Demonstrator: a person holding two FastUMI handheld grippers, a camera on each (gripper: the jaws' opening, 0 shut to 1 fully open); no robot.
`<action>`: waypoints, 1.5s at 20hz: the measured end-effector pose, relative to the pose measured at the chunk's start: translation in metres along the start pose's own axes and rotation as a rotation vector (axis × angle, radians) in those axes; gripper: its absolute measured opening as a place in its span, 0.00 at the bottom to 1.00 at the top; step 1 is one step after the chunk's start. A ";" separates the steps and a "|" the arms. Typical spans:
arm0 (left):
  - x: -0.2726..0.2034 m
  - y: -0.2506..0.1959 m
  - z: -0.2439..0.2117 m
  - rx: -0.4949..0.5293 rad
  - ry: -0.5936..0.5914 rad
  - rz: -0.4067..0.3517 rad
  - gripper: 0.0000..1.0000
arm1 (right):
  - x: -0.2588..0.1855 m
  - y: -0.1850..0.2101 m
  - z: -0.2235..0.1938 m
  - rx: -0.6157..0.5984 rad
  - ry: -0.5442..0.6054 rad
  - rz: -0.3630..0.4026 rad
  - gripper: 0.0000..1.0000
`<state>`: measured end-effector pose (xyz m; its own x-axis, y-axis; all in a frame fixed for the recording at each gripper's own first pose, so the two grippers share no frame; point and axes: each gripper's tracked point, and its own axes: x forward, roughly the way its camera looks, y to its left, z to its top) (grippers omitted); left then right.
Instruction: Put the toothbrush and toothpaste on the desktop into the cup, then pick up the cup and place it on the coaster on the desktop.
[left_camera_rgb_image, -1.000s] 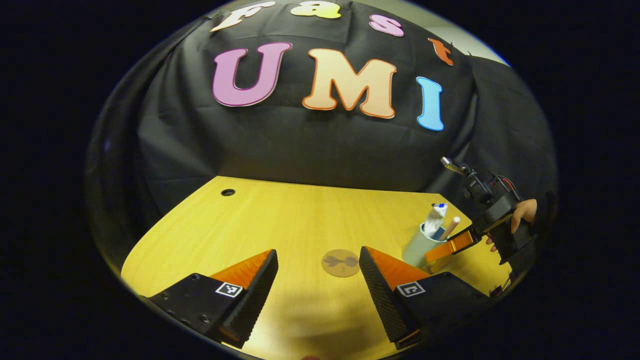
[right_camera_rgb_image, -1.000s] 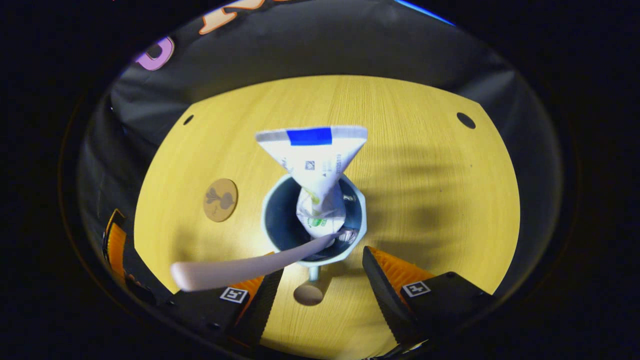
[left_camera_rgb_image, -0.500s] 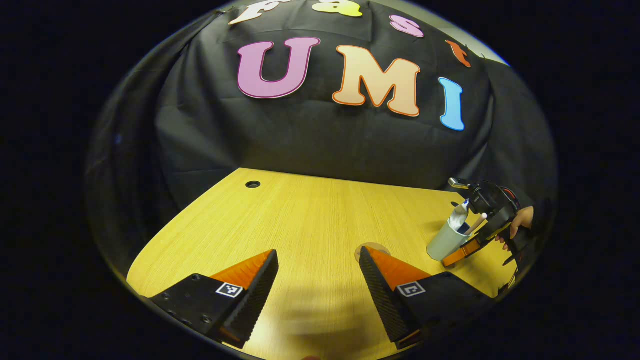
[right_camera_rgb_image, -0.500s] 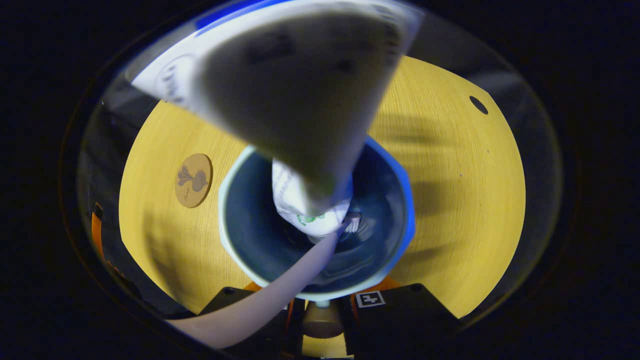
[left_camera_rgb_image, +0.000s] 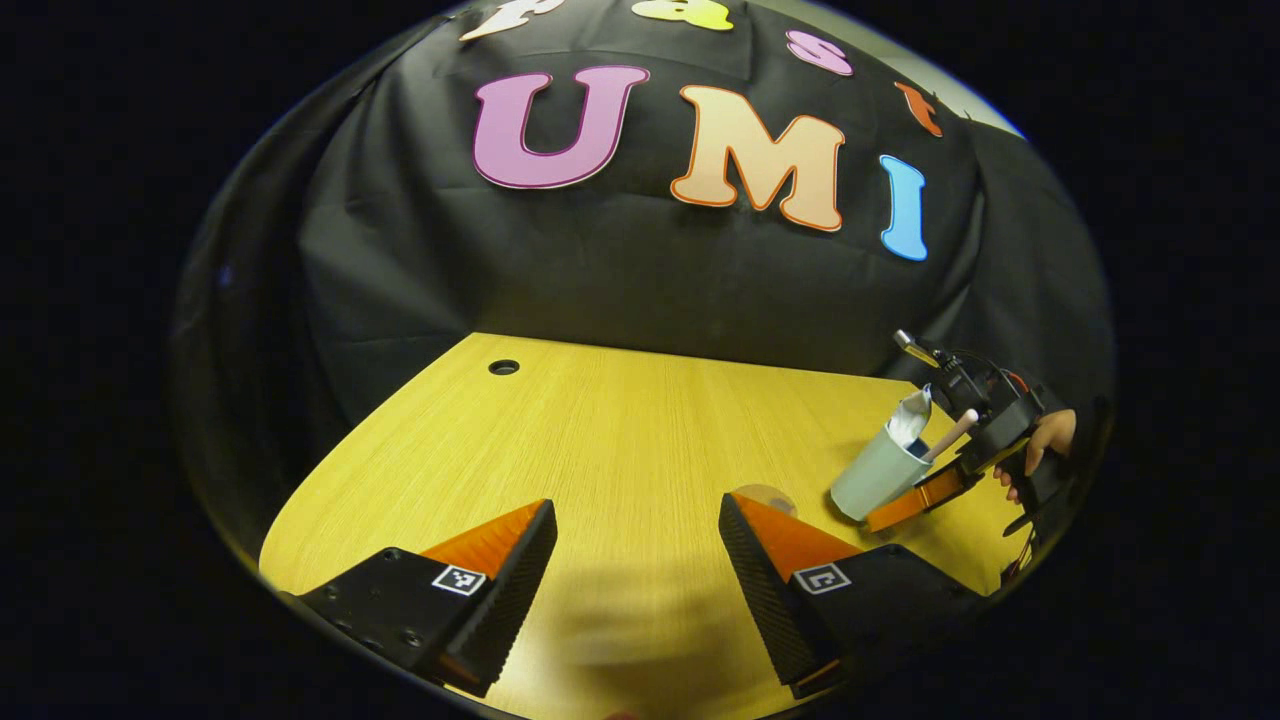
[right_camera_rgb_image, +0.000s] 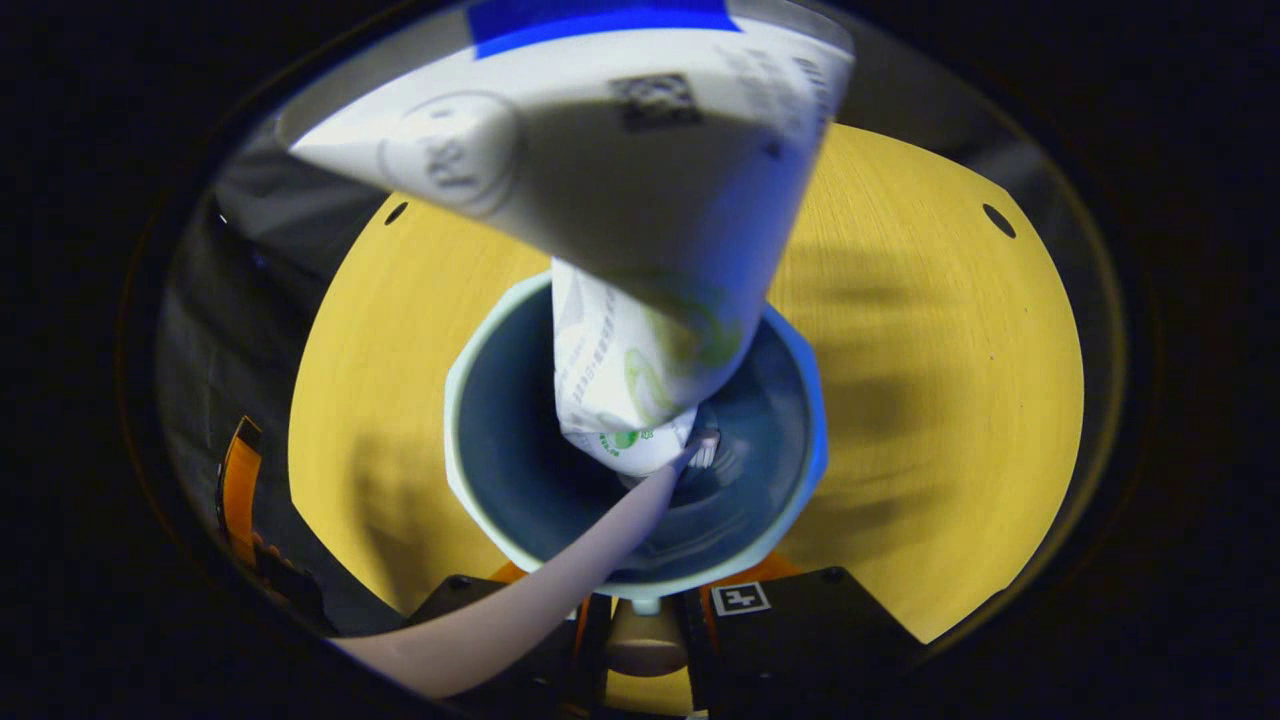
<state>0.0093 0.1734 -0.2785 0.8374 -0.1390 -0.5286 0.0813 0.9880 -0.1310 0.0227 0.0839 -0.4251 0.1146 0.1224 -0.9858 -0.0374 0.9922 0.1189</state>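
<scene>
A pale cup (left_camera_rgb_image: 878, 476) hangs tilted just above the wooden table (left_camera_rgb_image: 600, 430), at the right in the left gripper view. My right gripper (left_camera_rgb_image: 915, 497) is shut on its side, with a hand (left_camera_rgb_image: 1045, 435) behind it. A white toothpaste tube (left_camera_rgb_image: 910, 418) and a toothbrush (left_camera_rgb_image: 950, 434) stick out of it. In the right gripper view I look down into the cup (right_camera_rgb_image: 500, 480); the toothpaste (right_camera_rgb_image: 640, 200) looms large and the toothbrush handle (right_camera_rgb_image: 540, 600) leans toward me. My right gripper (right_camera_rgb_image: 640, 625) is clamped at the cup's near wall. The round coaster (left_camera_rgb_image: 765, 494) peeks out beside my open left gripper (left_camera_rgb_image: 635, 560).
A cable hole (left_camera_rgb_image: 503, 367) lies at the table's far left, and two holes (right_camera_rgb_image: 396, 212) (right_camera_rgb_image: 998, 220) mark the far corners in the right gripper view. My left gripper (right_camera_rgb_image: 240, 490) sits at the table's left edge there. The black booth wall (left_camera_rgb_image: 620, 280) closes the back.
My right gripper dropped over the cup and shut on it, then lifted and tilted it, carrying it a little toward the coaster. The left gripper stayed open and turned slightly.
</scene>
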 end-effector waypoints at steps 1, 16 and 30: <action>0.001 0.002 0.000 0.005 0.002 -0.003 0.95 | 0.001 0.005 0.002 0.007 -0.006 0.010 0.39; 0.007 0.042 -0.009 -0.022 0.042 -0.028 0.95 | 0.016 0.088 0.019 0.032 -0.017 0.027 0.33; -0.001 0.023 0.005 -0.022 0.017 -0.035 0.95 | -0.016 0.106 0.018 -0.049 -0.117 0.057 0.91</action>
<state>0.0137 0.1968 -0.2768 0.8248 -0.1745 -0.5379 0.0980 0.9809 -0.1680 0.0349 0.1874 -0.3946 0.2259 0.1838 -0.9567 -0.0956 0.9815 0.1660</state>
